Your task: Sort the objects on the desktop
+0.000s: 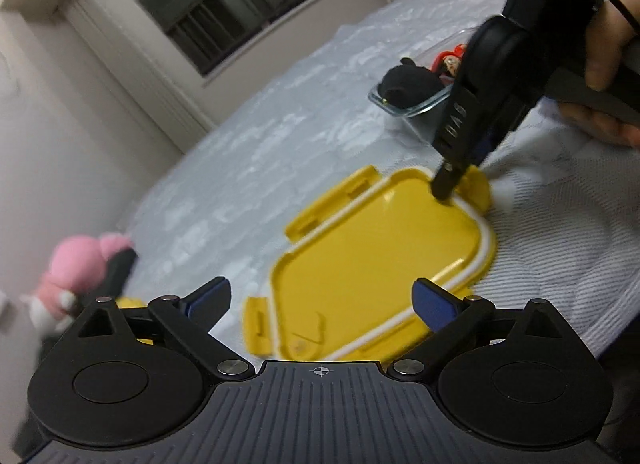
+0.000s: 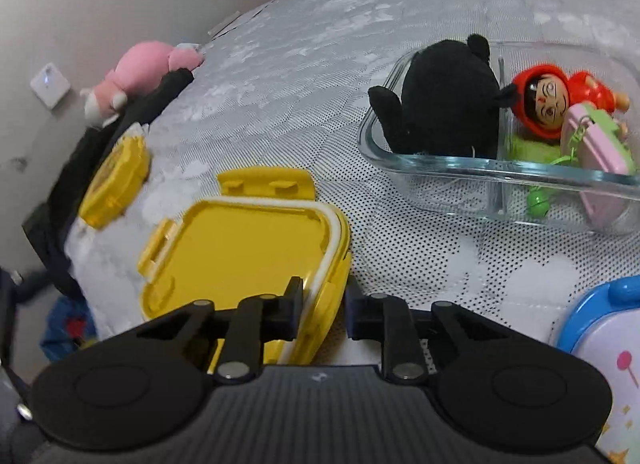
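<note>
Now we see the pale patterned tablecloth [image 2: 300,75] filling both views, with the yellow lid [image 2: 240,248] lying on it inner face up, a white seal running round its rim and its hinged latches flipped outward. From the right wrist view, the lid sits at eleven o'clock from the right gripper [image 2: 324,304], whose jaws have closed onto the lid's near right edge and pinch it. From the left wrist view, the left gripper [image 1: 320,296] stands spread wide, nothing between its pads, the lid just ahead at twelve o'clock; the right gripper [image 1: 450,183] bites the lid's far corner at one o'clock. Beyond, at two o'clock, the glass container [image 2: 440,167] holds a black plush toy [image 2: 444,99], a red-hooded doll [image 2: 548,99] and what may be a pink toy case [image 2: 596,155], though blur hides its detail.
</note>
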### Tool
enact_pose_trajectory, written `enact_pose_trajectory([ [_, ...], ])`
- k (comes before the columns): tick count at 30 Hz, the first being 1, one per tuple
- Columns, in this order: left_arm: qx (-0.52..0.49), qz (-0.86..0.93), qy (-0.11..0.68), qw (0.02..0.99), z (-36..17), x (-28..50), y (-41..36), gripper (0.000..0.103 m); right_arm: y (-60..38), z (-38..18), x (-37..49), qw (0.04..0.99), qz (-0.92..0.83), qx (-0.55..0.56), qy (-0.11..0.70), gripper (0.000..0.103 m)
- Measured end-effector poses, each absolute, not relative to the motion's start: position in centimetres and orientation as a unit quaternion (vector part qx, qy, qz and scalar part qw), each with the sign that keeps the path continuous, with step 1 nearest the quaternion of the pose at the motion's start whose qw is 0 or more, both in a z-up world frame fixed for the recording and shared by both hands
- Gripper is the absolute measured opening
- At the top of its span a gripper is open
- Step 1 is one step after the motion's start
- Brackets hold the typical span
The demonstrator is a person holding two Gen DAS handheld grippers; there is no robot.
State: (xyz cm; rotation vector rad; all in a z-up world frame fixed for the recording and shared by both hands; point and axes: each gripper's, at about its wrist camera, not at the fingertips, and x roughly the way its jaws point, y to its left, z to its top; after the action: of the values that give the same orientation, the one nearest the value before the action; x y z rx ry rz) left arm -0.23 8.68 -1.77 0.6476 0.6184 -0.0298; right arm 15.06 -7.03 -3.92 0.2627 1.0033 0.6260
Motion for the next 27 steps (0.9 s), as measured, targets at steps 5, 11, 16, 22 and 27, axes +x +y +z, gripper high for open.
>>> enact_pose_trajectory([
  [5, 0.339, -0.002, 0.277, 0.899, -0.9, -1.3, 8.0, 0.101, -6.8, -0.2, 16.0, 0.824, 0.318, 0.126, 0.452, 0.017],
  [11, 0.347, -0.004, 0.254, 0.903, 0.7, -3.4, 6.3, 0.103, -4.1, 4.7, 15.9, 0.83, 0.348, 0.082, 0.428, 0.017],
  [16, 0.374, -0.008, 0.241, 0.895, -0.3, -3.5, 4.0, 0.103, -2.4, 6.7, 15.1, 0.835, 0.36, 0.062, 0.412, 0.017],
  [22, 0.375, 0.014, 0.247, 0.893, -1.9, -0.5, 3.0, 0.103, -1.9, 7.6, 14.2, 0.829, 0.374, 0.06, 0.411, 0.017],
  [27, 0.41, 0.068, 0.223, 0.882, -3.7, 2.1, 3.3, 0.103, -2.1, 7.8, 13.9, 0.824, 0.386, 0.056, 0.411, 0.017],
])
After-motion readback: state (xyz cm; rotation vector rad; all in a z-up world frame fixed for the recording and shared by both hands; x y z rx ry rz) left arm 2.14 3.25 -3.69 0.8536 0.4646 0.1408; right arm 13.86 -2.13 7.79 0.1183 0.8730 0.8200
